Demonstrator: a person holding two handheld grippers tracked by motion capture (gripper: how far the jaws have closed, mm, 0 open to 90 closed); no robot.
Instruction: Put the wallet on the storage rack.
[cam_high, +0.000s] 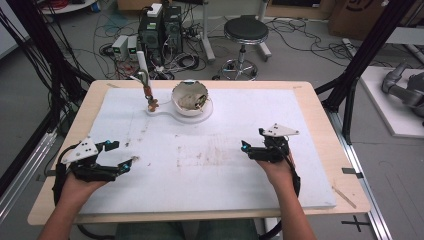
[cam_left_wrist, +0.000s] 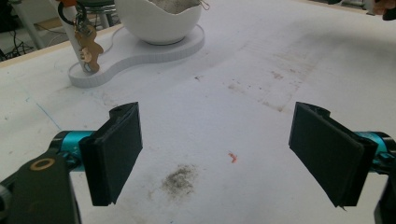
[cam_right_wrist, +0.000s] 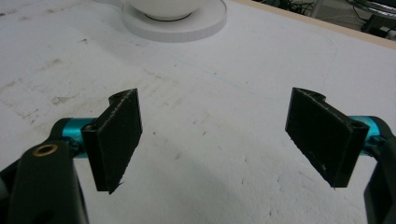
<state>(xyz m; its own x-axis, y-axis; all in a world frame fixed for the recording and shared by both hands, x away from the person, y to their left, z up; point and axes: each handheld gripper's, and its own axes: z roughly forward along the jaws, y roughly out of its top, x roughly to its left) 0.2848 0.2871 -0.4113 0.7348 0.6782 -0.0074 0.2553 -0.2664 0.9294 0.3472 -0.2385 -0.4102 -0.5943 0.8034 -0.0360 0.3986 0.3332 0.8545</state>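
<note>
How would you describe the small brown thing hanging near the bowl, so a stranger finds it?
On the white mat, look at the far edge for the white bowl. Left of it a post rises from the same base. The brown charm hangs there, the single dangling thing.

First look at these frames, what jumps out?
The white bowl on its white stand, at the far middle of the white mat, with a brown key-like charm hanging from the post beside it. Nearer, the left gripper and right gripper rest open, holding nothing.
</note>
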